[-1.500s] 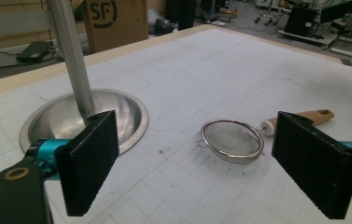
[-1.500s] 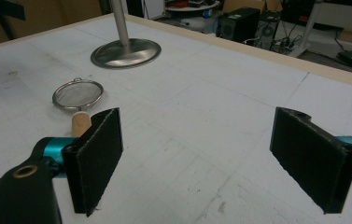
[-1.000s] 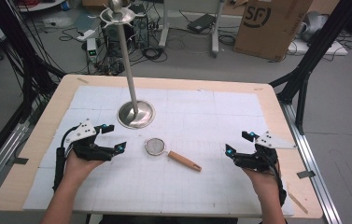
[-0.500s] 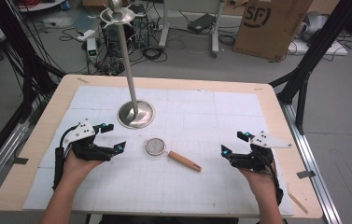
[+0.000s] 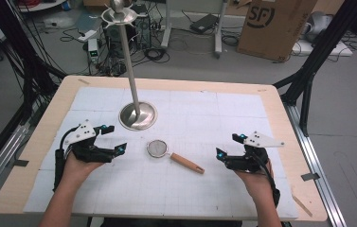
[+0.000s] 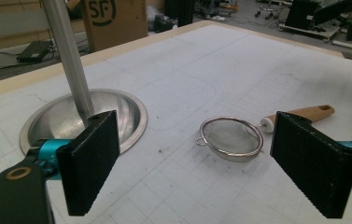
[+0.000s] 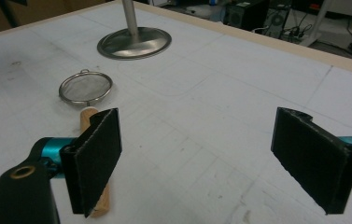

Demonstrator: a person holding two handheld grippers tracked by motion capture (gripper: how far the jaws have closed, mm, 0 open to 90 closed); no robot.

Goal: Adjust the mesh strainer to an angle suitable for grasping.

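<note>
Both hand-held tools wait with jaws wide apart and empty: the left gripper [image 5: 109,143] at eight o'clock, the right gripper [image 5: 228,147] at four. Between them lies a small mesh strainer [image 5: 157,148], its wooden handle [image 5: 187,163] pointing toward four o'clock. A clean pick-up likely means closing squarely across that handle, clear of the steel stand [image 5: 138,115] at twelve.

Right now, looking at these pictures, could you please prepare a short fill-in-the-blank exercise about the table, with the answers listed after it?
1. The small strainer has a handle made of ____.
2. The strainer lies on the mat between the left gripper and the ____ gripper.
3. The jaws of both grippers stand wide ____.
4. The tall metal pole rises from a ____ metal base.

Missing words: wood; right; open; round
</note>
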